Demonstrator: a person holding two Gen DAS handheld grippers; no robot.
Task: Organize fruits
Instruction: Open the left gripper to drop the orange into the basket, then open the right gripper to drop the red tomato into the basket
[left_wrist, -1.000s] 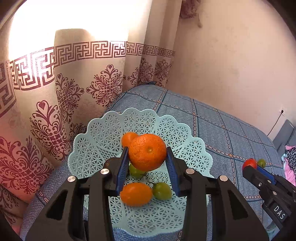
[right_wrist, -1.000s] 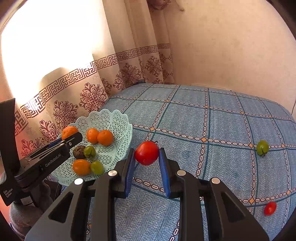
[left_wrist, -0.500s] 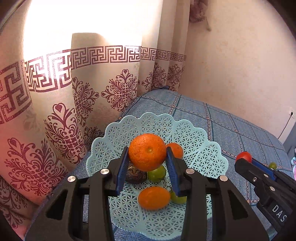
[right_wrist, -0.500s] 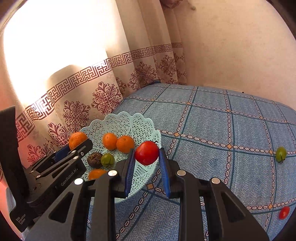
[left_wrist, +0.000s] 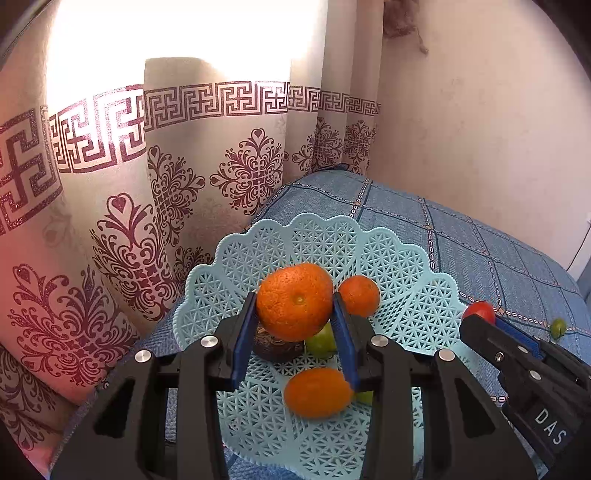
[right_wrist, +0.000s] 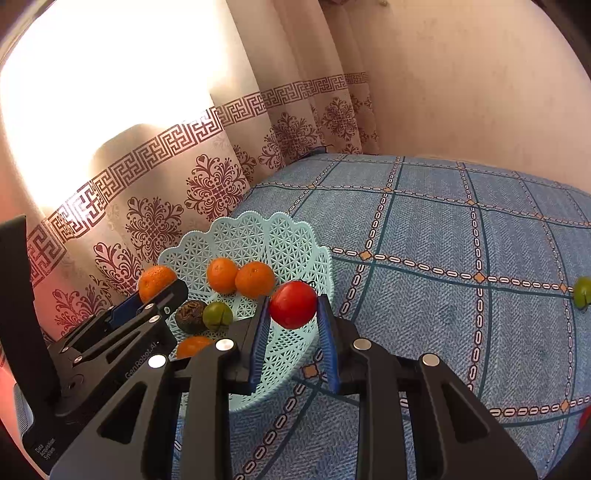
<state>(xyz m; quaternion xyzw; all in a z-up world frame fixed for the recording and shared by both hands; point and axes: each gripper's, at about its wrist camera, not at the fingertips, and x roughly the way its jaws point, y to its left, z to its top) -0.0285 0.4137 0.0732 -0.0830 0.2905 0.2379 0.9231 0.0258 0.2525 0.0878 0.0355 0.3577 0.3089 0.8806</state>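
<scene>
The pale blue lattice basket (right_wrist: 295, 243) sits at the bed's corner nearest the curtain. It contains two oranges (right_wrist: 240, 277), a dark wrinkled fruit (right_wrist: 190, 315), a green fruit (right_wrist: 217, 312) and one more orange (left_wrist: 317, 392) at the near side. The left tool (left_wrist: 295, 317) pinches a large orange (left_wrist: 293, 301) above the basket. The right tool (right_wrist: 292, 314) pinches a red tomato (right_wrist: 293, 304) over the basket's rim. A second green fruit (right_wrist: 583, 291) lies on the blue checked bedcover (right_wrist: 443, 295), well apart, toward the bed's right edge. A patterned curtain (left_wrist: 147, 184) and plain wall (right_wrist: 480, 92) stand behind.
</scene>
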